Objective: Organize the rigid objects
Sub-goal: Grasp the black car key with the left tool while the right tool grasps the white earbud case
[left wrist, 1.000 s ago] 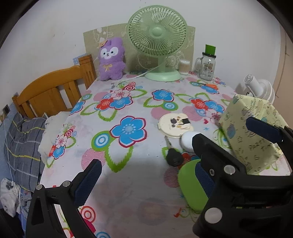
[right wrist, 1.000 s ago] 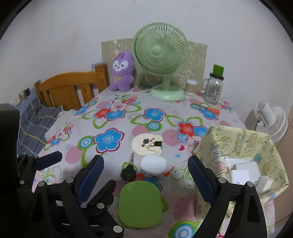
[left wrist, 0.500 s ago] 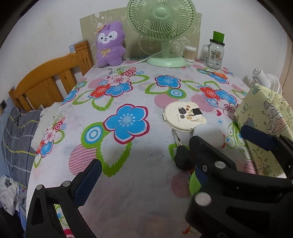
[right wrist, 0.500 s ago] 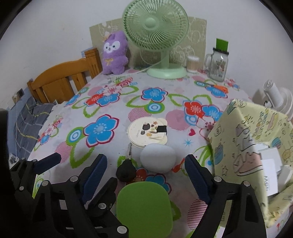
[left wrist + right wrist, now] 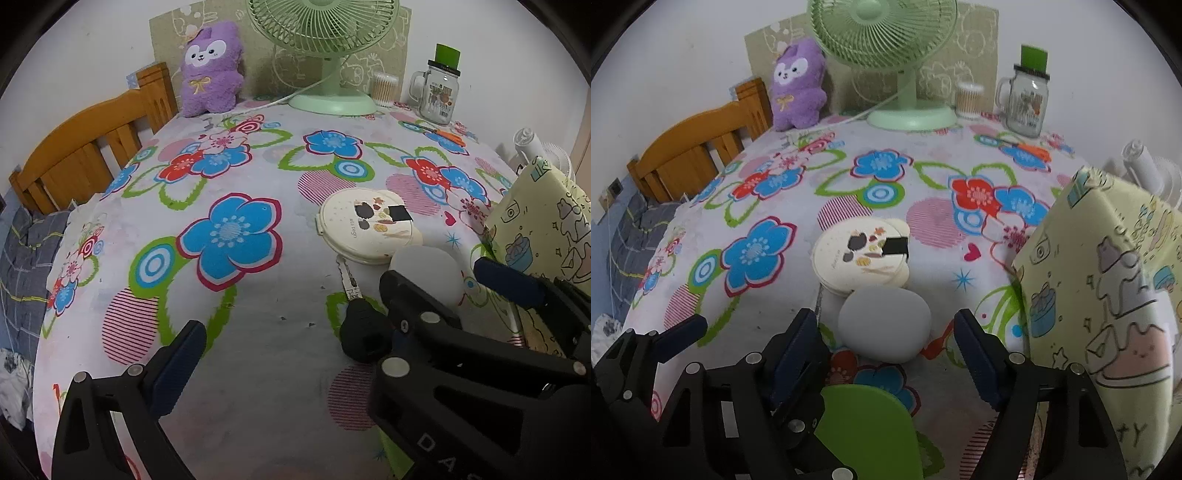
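A pale grey oval object [image 5: 884, 325] lies on the flowered tablecloth, between the fingers of my right gripper [image 5: 884, 323]. The jaws are closing, and a small gap still shows at each pad. Behind it sits a round cream case with a cartoon lid [image 5: 860, 254]. A flat green rounded item [image 5: 871, 428] lies under the right gripper. A black-headed key [image 5: 364, 332] lies left of the oval. My left gripper [image 5: 288, 354] stands open over bare cloth with nothing in it. Its right finger is mostly hidden by the right gripper's body.
A yellow printed fabric box [image 5: 1108, 295] stands close on the right. At the back are a green fan [image 5: 886, 44], a purple plush [image 5: 798, 85], a cotton swab pot [image 5: 967, 98] and a glass mug jar [image 5: 1027, 103]. A wooden headboard [image 5: 85, 147] borders the left.
Both grippers have come down and forward towards the items. The right jaws have narrowed around the grey oval. The green item has slid to the bottom of the right wrist view.
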Action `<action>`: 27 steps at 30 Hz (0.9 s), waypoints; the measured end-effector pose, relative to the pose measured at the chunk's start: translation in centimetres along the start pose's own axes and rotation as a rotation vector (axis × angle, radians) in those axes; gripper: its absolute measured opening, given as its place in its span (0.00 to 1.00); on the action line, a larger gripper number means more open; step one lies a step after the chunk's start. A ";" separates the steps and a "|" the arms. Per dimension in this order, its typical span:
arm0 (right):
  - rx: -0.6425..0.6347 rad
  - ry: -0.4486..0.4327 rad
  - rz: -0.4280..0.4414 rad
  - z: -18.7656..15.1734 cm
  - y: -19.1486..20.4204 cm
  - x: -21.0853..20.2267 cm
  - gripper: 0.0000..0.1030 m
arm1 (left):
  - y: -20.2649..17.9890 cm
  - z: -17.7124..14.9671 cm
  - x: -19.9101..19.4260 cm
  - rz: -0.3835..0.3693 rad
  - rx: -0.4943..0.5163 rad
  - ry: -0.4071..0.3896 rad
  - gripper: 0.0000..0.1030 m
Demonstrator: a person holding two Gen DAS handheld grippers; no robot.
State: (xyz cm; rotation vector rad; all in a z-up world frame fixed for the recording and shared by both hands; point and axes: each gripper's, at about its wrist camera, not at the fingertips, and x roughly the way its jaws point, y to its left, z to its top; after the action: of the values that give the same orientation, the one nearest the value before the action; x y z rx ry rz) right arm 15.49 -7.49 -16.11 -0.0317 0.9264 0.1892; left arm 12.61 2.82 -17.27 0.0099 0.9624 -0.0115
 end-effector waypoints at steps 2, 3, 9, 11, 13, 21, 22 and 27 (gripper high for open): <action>0.006 0.007 0.002 0.0 -0.2 0.4 0.74 | -0.2 0.1 0.2 0.003 0.001 0.001 0.99; 0.009 0.012 0.003 0.1 -0.3 0.6 0.73 | -0.2 0.1 0.3 0.004 0.001 0.003 0.99; 0.016 0.033 0.023 0.3 -0.6 1.3 0.57 | -0.5 0.3 0.7 0.001 -0.016 0.012 0.99; 0.006 0.031 0.018 0.3 -0.6 1.3 0.57 | -0.6 0.3 0.8 0.004 -0.022 0.012 0.99; 0.000 0.026 0.003 0.3 -0.8 1.2 0.57 | -0.8 0.3 0.8 0.014 -0.024 0.011 0.98; -0.004 0.018 -0.048 0.3 -1.4 0.5 0.57 | -1.2 0.2 0.6 -0.006 -0.030 0.018 0.93; -0.001 0.018 -0.044 0.3 -1.4 0.4 0.57 | -1.2 0.2 0.5 -0.014 -0.031 0.017 0.92; 0.007 0.024 -0.042 0.1 -1.4 0.4 0.57 | -1.3 0.1 0.4 -0.008 -0.028 0.005 0.74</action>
State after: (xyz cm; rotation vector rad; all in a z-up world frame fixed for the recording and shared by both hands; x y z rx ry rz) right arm 16.06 -8.78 -16.47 -0.0469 0.9495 0.1469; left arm 12.94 1.56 -17.55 -0.0199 0.9674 -0.0055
